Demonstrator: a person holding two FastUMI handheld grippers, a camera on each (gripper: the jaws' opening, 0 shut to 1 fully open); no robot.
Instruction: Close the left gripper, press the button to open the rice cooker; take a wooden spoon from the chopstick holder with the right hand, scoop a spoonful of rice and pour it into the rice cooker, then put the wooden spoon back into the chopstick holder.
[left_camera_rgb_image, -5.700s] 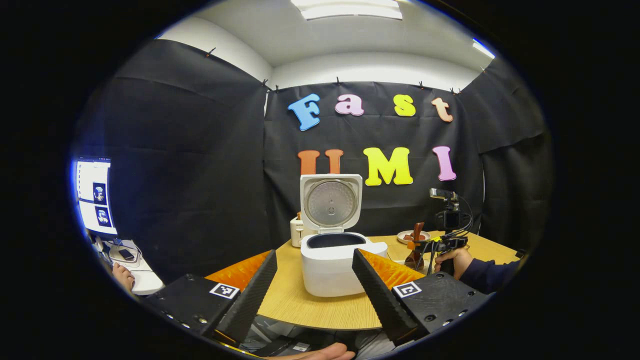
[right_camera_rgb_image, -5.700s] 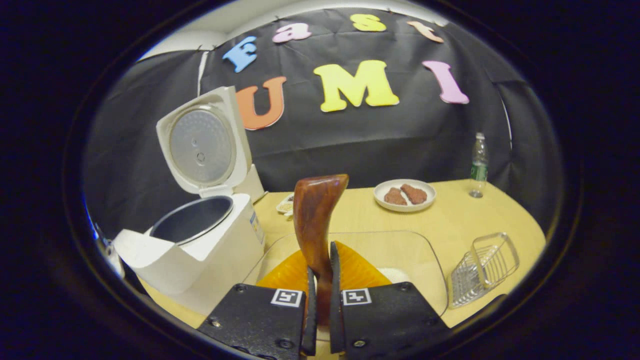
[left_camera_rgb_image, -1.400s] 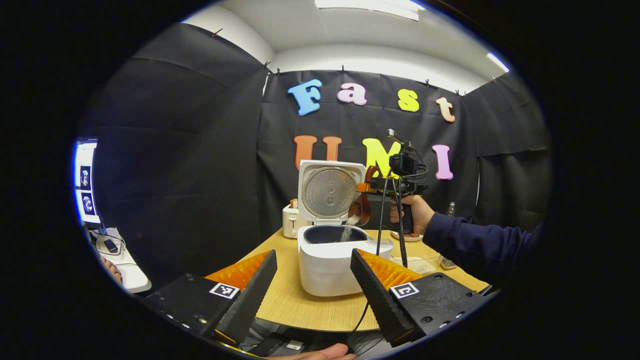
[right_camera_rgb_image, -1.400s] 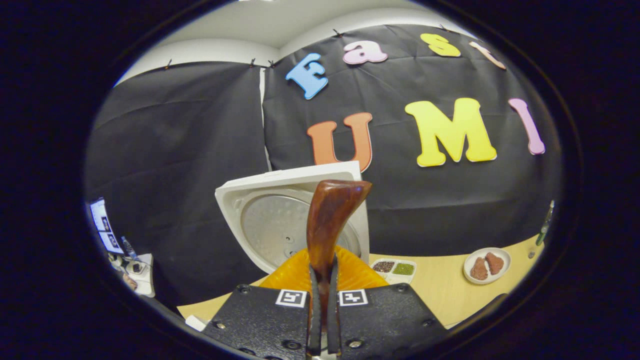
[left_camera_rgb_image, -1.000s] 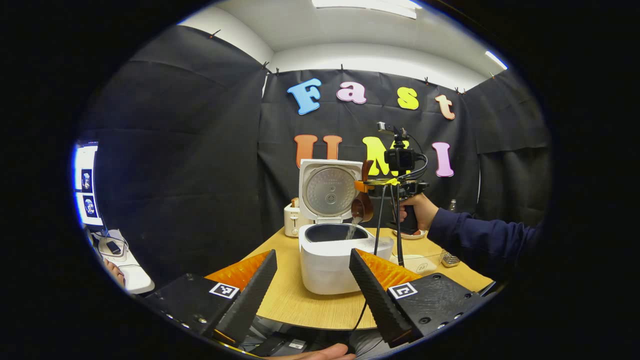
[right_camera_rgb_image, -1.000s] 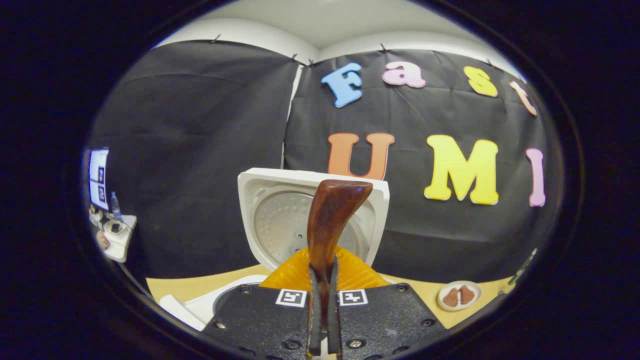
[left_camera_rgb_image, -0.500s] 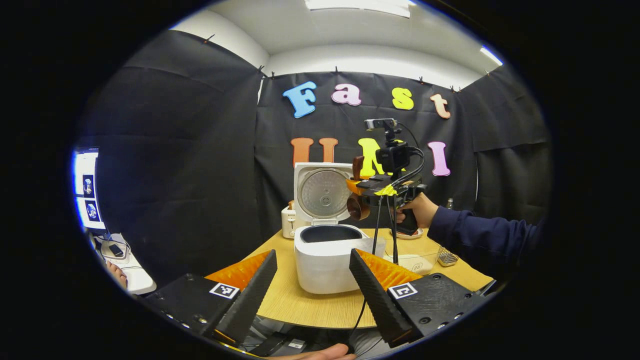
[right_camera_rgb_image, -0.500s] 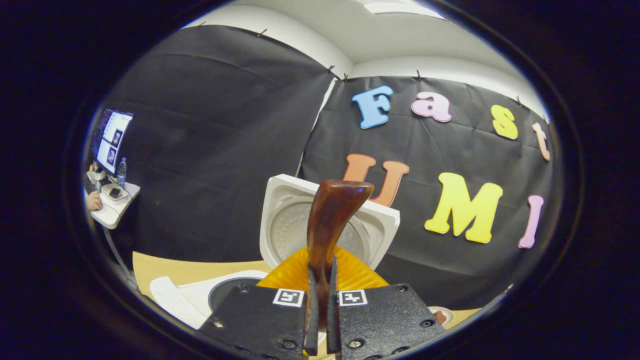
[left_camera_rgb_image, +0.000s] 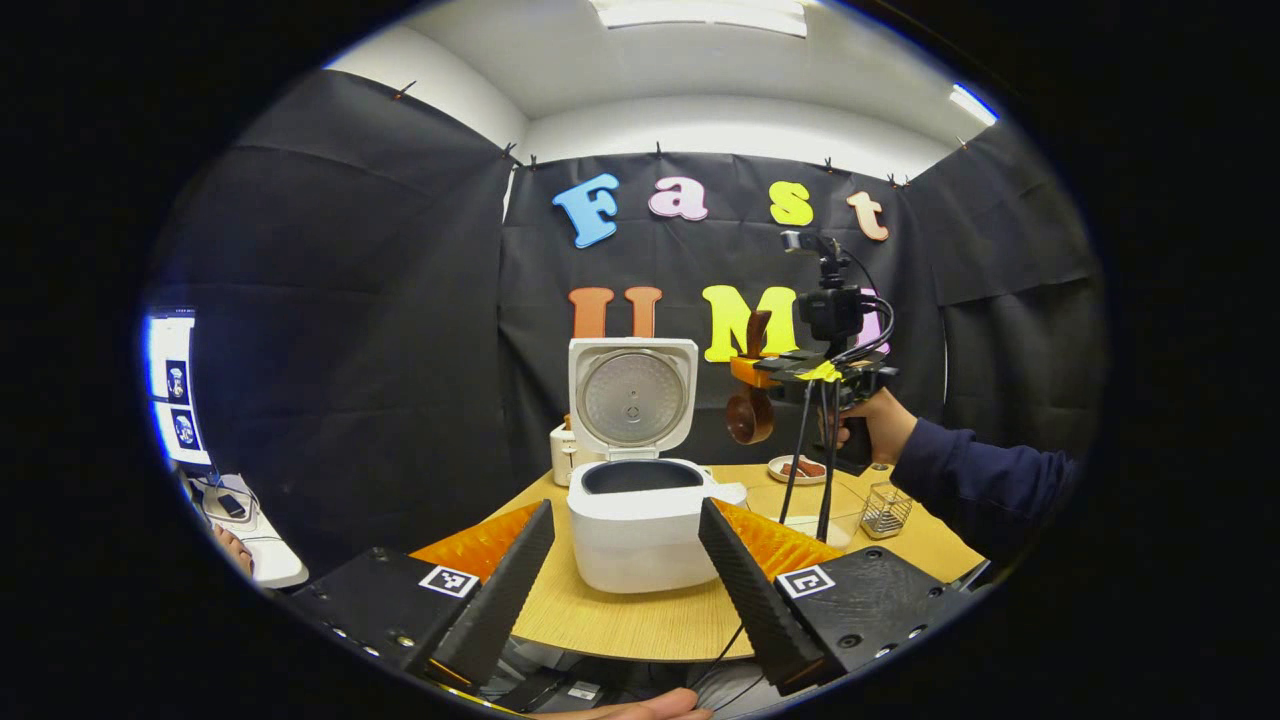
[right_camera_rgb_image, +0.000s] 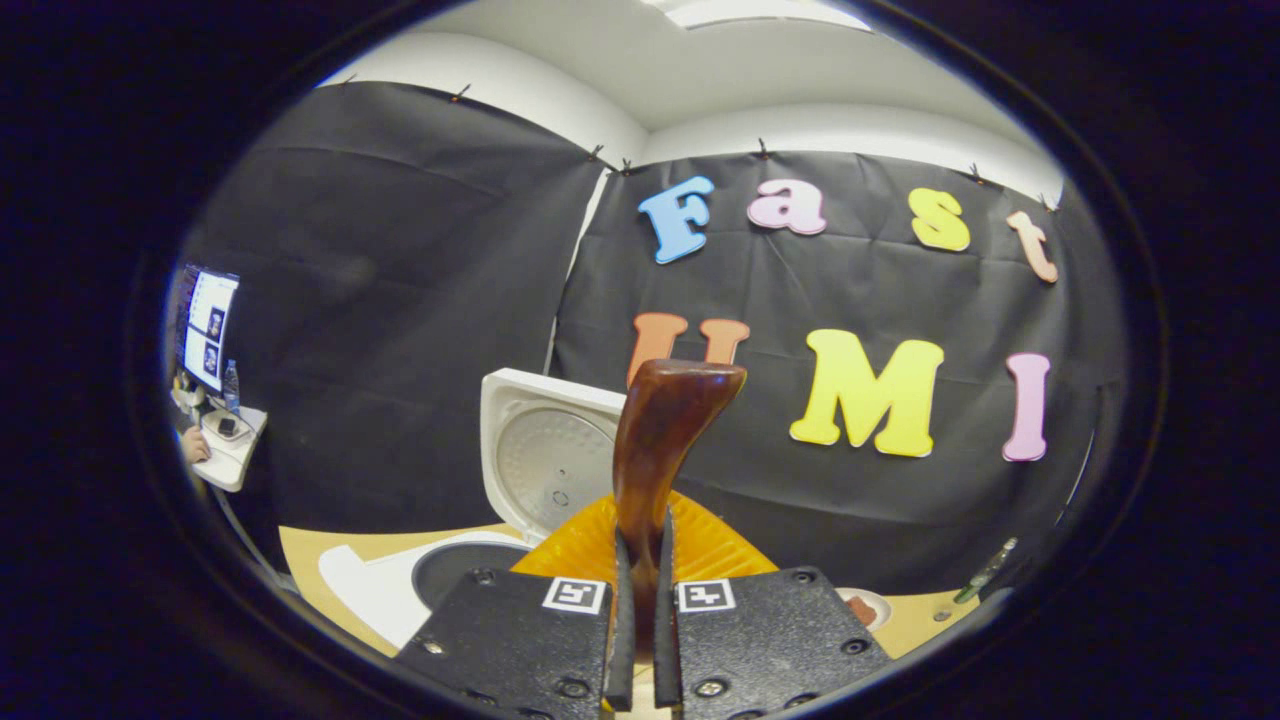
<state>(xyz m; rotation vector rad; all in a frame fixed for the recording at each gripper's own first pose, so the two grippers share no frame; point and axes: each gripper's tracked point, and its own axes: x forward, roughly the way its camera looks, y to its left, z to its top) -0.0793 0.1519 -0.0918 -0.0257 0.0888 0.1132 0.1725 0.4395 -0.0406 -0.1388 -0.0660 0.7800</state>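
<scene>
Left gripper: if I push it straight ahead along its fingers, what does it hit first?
Most likely the rice cooker, sitting lid-up between the open left gripper's fingers; the table edge comes first if it runs low. Depth is unclear.

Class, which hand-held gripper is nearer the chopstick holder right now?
Right. The right hand-held gripper hangs above and just left of the chopstick holder; the left hand-held gripper sits near the table's front edge.

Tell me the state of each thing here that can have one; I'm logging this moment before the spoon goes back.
rice cooker: lid up, pot open.
wooden spoon: clamped by its handle, held up in the air right of the cooker, bowl hanging down.
right tongs: shut on the wooden spoon.
left tongs: open, holding nothing, in front of the cooker.
chopstick holder: upright on the table, no spoon in it.
</scene>
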